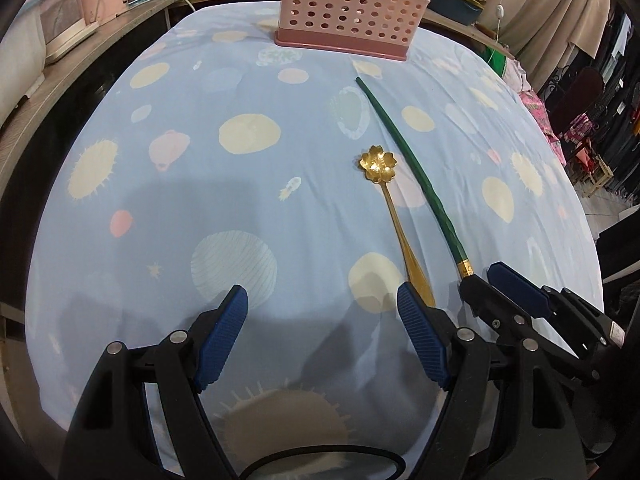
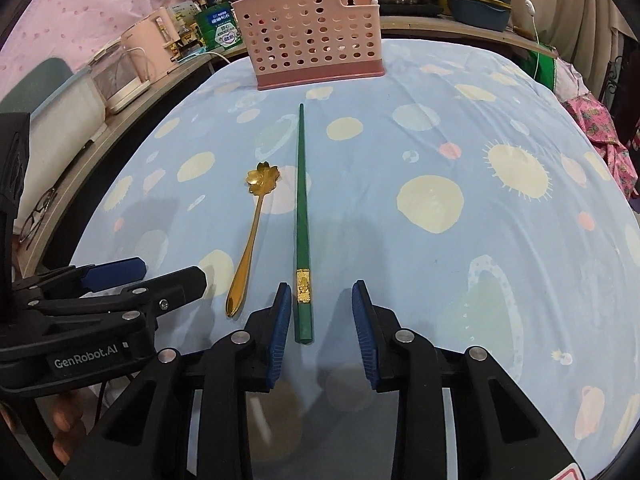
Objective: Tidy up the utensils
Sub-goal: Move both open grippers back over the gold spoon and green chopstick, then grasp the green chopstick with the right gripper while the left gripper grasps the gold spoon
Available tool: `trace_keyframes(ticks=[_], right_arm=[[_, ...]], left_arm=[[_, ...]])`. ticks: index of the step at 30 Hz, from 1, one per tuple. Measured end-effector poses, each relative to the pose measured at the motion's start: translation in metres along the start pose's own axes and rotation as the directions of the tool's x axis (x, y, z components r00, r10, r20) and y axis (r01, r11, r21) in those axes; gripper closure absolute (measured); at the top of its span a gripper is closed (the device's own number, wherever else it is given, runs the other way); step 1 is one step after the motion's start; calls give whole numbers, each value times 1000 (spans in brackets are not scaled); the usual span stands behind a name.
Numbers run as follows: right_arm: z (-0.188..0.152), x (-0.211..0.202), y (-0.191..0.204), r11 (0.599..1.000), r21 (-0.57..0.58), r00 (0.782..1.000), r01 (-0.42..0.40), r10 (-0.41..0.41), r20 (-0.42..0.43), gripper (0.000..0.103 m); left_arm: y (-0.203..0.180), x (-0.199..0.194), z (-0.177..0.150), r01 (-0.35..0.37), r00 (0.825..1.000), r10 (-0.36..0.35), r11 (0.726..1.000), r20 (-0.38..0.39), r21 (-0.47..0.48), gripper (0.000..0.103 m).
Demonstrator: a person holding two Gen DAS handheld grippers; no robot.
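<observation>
A green chopstick with a gold band (image 2: 301, 216) lies on the blue patterned cloth, pointing at a pink perforated utensil holder (image 2: 312, 46) at the far side. A gold flower-bowl spoon (image 2: 252, 236) lies just left of it. My right gripper (image 2: 322, 300) is open, its jaws on either side of the chopstick's near end, the left pad close to it. My left gripper (image 1: 322, 304) is open and empty, left of the spoon (image 1: 390, 204), with its right pad beside the spoon's handle end. In the left wrist view the chopstick (image 1: 408, 160) and the holder (image 1: 348, 4) also show.
A counter runs along the left and back with a pink kettle (image 2: 148, 40), a white appliance (image 1: 60, 20), cans and pots. Glasses (image 2: 38, 212) lie on the left ledge. Pink fabric (image 2: 604, 136) hangs at the right edge.
</observation>
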State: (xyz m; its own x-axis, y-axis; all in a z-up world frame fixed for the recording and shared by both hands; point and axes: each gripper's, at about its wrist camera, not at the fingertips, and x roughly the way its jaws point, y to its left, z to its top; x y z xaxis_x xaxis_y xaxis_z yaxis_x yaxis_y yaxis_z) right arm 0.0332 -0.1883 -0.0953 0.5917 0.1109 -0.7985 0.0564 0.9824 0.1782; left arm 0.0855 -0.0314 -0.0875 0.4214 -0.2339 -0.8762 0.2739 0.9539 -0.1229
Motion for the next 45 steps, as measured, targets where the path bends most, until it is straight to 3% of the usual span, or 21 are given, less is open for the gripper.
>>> trace_keyframes(ticks=[10,15,27,36,41,43,45], right_arm=[[-1,3,3,999,-19,999,30,-30,12,80],[-1,3,0,999,-17,998,52,-51,20,93],[-5,-4,-21,997,54,998,52,-53,25,96],[-8,-6,-24,997,67,999,44,-46,27,96],[-8,-6,-23,997,67,999,43,-45,27,96],[-9,-6,-23,997,68,999,41,-43,27,96],[-9,-7,-23,997,67,999,39,-41,27,96]], left_arm=[[-4,4,-1,-11,1000,11,1000,-1,21,25],[-6,5,0,-8,1000,8,1000,-3,28,23],[-21,8,-1,17,1000,-17,998,3,65,22],[-34,11,-3,-21,999,17,990,31,138,42],[-36,9,-3,-31,998,23,987,50,160,69],[-35,8,-3,-22,999,14,987,52,160,87],[-34,8,-3,-10,999,3,988,46,154,92]])
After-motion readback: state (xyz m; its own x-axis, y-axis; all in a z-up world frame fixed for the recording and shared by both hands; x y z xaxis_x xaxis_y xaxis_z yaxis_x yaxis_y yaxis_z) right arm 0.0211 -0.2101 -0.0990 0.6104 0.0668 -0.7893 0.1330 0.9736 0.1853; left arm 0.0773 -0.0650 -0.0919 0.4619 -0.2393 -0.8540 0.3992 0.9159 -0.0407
